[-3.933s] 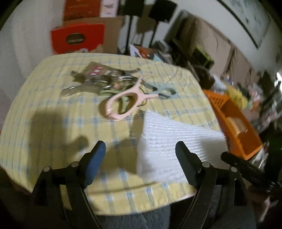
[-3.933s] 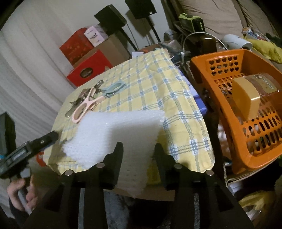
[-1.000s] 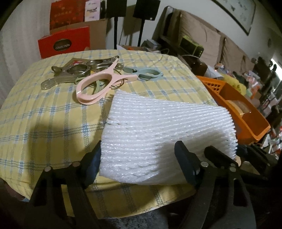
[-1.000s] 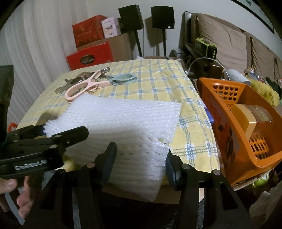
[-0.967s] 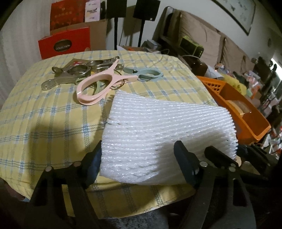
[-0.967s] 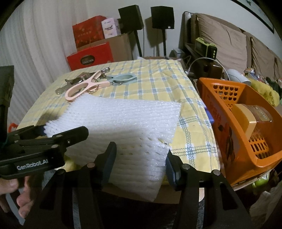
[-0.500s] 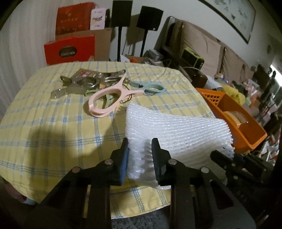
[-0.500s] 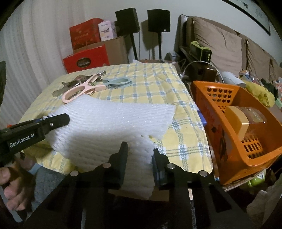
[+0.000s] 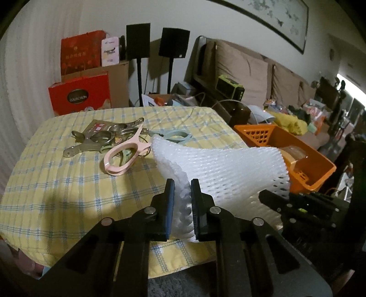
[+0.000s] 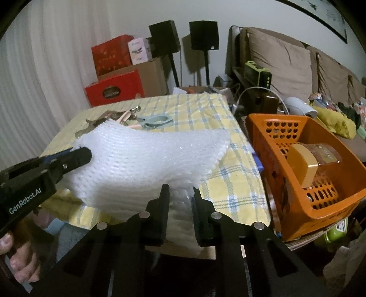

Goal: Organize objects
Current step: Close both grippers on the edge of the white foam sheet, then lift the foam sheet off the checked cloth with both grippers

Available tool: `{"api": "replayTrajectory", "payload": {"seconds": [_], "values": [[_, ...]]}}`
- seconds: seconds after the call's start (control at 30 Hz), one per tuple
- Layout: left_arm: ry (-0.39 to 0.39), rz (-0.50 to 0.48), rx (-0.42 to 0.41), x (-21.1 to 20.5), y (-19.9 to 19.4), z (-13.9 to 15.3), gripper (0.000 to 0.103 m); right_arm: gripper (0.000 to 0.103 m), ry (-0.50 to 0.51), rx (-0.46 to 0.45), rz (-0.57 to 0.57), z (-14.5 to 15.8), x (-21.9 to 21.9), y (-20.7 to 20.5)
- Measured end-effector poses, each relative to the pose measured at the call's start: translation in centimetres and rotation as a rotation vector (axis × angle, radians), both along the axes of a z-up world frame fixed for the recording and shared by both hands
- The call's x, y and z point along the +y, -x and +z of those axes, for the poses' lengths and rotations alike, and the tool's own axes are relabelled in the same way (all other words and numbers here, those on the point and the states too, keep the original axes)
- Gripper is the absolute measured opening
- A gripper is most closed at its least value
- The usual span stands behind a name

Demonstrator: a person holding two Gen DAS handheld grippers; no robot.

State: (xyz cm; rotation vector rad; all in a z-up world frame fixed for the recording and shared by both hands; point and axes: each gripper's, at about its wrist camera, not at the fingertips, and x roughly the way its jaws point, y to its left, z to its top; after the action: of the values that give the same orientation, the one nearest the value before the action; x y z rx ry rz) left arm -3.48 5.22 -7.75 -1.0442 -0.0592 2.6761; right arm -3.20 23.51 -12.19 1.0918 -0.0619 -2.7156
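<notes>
Crosswise, foam sheet (image 9: 219, 166) between tongs

Dim room: white curtain (image 10: 41, 68) left, two black speakers on stands (image 9: 157, 43) against pale wall, brown cushioned sofa (image 10: 281, 61) right, framed picture (image 9: 274, 20) above

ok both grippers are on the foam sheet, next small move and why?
Probably lift together and carry right toward the orange basket. The left gripper and right gripper each pinch a near edge of the foam sheet, whose far part still sags toward the table.
</notes>
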Motion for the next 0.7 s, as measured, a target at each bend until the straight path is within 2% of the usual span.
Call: {"api": "replayTrajectory", "payload": {"seconds": [0.17,0.37,0.53,0.7], "values": [[-0.044,0.003,0.009,-0.4,-0.3,0.8,0.013,0.017,0.037,0.017,-0.045,0.7,1.2,0.0],[-0.044,0.001,0.056,-0.2,-1.0,2.0,0.013,0.017,0.055,0.036,-0.051,1.8,1.6,-0.3],[-0.055,0.023,0.047,-0.9,-0.9,1.8,0.012,0.017,0.036,0.058,-0.067,2.6,1.8,-0.6],[-0.044,0.03,0.072,-0.8,-1.4,2.7,0.012,0.017,0.036,0.064,-0.074,2.7,2.2,-0.9]]}}
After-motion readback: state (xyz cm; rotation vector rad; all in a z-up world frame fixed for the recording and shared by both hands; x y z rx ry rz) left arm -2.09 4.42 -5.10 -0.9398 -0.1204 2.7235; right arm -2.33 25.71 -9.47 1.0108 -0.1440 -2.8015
